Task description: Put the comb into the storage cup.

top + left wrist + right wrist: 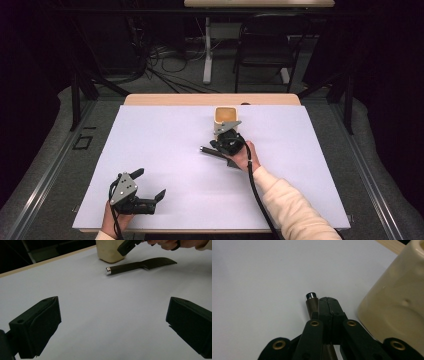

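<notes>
Right gripper (328, 302) jaws seen closed together above the knife (140, 265), nothing clamped; left gripper (149, 184) jaws held apart; cream cup (226, 117) beside.

- knife (140, 265) lies flat on tabletop (165, 145), right of centre, handle end toward the left in high view
- cup (226, 118) stands upright on tabletop, just behind knife, near far edge
- right claw (226, 141) over knife, just in front of cup
- left claw (148, 186) near front-left corner, well apart from knife and cup
- chair (265, 47) on floor behind tabletop
</notes>
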### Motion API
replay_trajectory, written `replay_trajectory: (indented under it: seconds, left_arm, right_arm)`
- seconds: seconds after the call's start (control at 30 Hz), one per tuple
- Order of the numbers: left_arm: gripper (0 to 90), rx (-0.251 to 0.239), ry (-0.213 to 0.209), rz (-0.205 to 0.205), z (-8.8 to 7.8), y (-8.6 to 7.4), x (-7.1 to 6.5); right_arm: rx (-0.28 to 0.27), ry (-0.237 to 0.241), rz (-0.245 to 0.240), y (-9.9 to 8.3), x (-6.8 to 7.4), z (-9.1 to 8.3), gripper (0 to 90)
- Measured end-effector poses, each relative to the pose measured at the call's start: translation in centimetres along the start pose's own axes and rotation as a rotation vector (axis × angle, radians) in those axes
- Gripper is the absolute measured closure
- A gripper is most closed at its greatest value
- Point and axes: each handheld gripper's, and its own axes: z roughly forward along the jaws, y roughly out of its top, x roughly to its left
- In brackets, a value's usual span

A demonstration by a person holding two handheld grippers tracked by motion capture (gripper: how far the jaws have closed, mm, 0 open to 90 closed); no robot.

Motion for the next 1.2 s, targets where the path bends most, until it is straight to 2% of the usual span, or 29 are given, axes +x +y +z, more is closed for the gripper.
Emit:
replay_trajectory:
  seconds: [0.6,0.83,1.2]
  left_arm:
    - [0.0,-0.002,-0.001,0.000,0.0,0.0,0.0]
    - [0.0,0.000,-0.002,0.004,-0.1,0.0,0.0]
    - [0.0,-0.003,-0.003,0.004,-0.1,0.0,0.0]
  right_arm:
    - [0.104,-0.027,-0.022,1.0,0.1,4.0,90.0]
    - [0.134,-0.018,-0.008,0.8,0.1,4.4,90.0]
    - [0.157,0.033,0.002,0.1,0.9,4.0,90.0]
